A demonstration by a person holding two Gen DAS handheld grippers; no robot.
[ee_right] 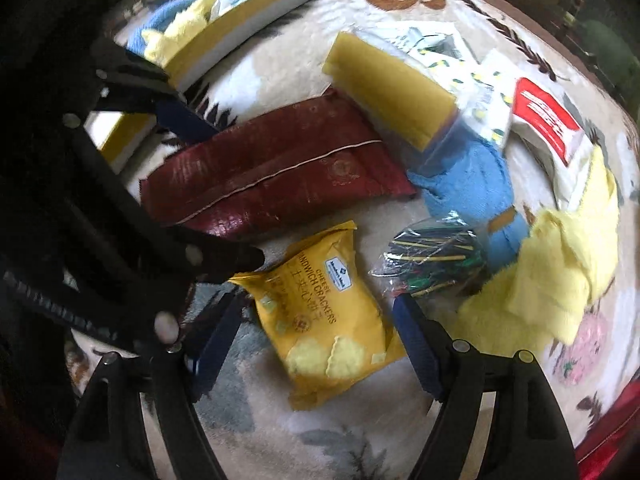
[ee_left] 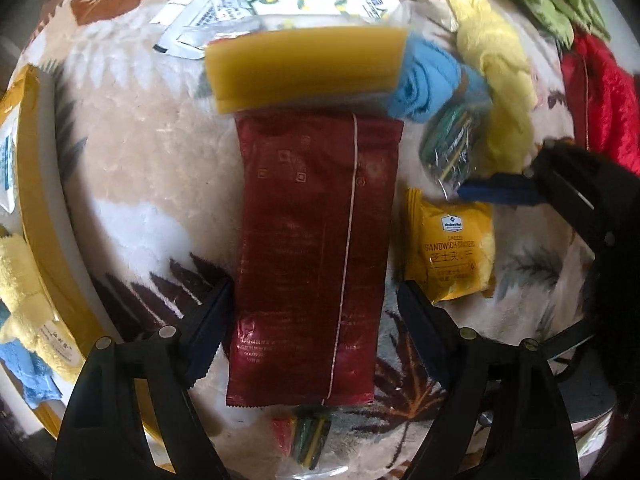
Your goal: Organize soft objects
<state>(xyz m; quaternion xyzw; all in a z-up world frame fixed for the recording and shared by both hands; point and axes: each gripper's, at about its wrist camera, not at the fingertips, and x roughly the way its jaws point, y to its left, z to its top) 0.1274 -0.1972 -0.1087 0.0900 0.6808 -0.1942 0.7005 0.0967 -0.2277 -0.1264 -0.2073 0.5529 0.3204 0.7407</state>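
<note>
Each handheld gripper is matte black plastic, the left gripper (ee_left: 308,320) and right gripper (ee_right: 316,328) alike. Both carry 2 dark blue serrated fingers (ee_left: 208,336) and round silver screws (ee_left: 165,332).

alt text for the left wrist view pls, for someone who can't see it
The open left tool straddles a long dark red foil packet lying on a leaf-patterned plush blanket. A yellow sponge lies across the packet's far end, with a rolled blue cloth and a yellow cheese sandwich cracker pack to the right. The right tool enters from the right edge.
</note>
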